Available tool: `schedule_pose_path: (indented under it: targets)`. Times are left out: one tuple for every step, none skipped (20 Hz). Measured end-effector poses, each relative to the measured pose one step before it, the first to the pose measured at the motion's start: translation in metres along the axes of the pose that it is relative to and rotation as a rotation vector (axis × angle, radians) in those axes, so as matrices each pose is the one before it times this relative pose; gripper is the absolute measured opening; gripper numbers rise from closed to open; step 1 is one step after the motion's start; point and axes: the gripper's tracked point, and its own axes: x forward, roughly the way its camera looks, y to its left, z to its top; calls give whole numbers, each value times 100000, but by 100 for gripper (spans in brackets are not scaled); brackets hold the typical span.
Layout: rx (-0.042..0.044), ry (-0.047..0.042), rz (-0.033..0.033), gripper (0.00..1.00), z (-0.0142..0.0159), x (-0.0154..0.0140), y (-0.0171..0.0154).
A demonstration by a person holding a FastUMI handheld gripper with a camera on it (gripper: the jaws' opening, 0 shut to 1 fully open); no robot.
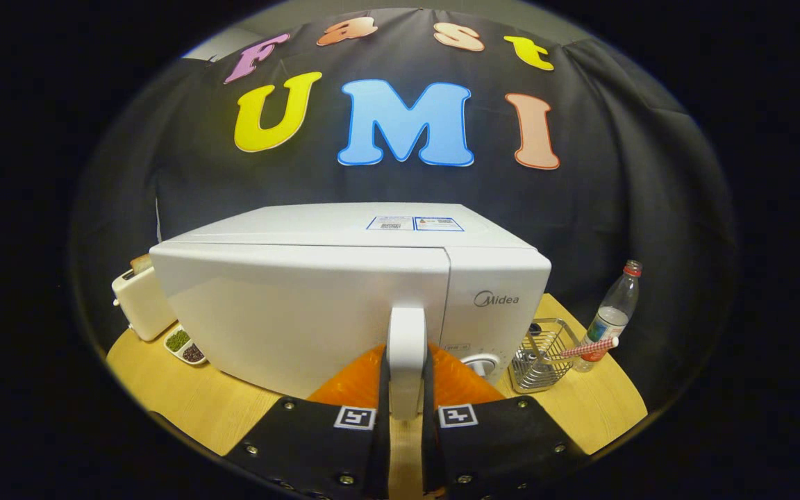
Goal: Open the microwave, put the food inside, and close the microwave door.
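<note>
Because the microwave (pixel 344 298) opens by its white door handle (pixel 407 347), you have the gripper (pixel 407 406) closed on that upright bar, one finger pressing each side. The handle's long axis runs vertically, at the door's right edge beside the control panel (pixel 494 326). The microwave sits mid-table (pixel 185 396), door facing you and looking closed or barely ajar. I cannot tell where the food is.

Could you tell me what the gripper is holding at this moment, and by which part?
The gripper is shut on the microwave's door handle, both fingers pressing the handle's lower end from either side.
</note>
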Motion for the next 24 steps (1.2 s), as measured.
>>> schedule_pose_path:
  targets:
    - [1619, 338, 167, 19, -303, -809, 169]
    - [-1580, -973, 706, 19, -463, -783, 257]
    - [-2829, -1758, 580, 19, -79, -948, 302]
    - [-1480, -153, 502, 19, -443, -966, 387]
    - [-26, 480, 867, 19, -350, -797, 270]
    - [1497, 105, 784, 18, -336, -733, 232]
    - [1368, 860, 790, 19, -360, -780, 403]
    - [777, 577, 462, 18, -333, -894, 572]
    - [502, 802, 351, 18, -276, -916, 548]
    - [718, 924, 827, 18, -484, -873, 624]
    - [602, 974, 1192, 21, -424, -859, 712]
    - [221, 888, 1482, 24, -367, -947, 821]
    - [-387, 754, 1029, 26, -478, -742, 713]
    - [-350, 508, 878, 27, -401, -693, 718]
    - [-171, 266, 786, 27, -350, -668, 622]
    - [6, 117, 501, 27, -402, -602, 602]
    - [92, 126, 579, 27, -331, -557, 762]
    - [-16, 110, 435, 27, -209, -570, 723]
    - [4, 178, 317, 27, -326, -449, 613]
    - [156, 133, 312, 27, -170, -448, 662]
    - [373, 207, 333, 28, -240, -313, 674]
    - [140, 246, 173, 30, -227, -359, 593]
    - [-552, 480, 314, 30, -276, -257, 720]
    - [-978, 540, 689, 30, -226, -389, 694]
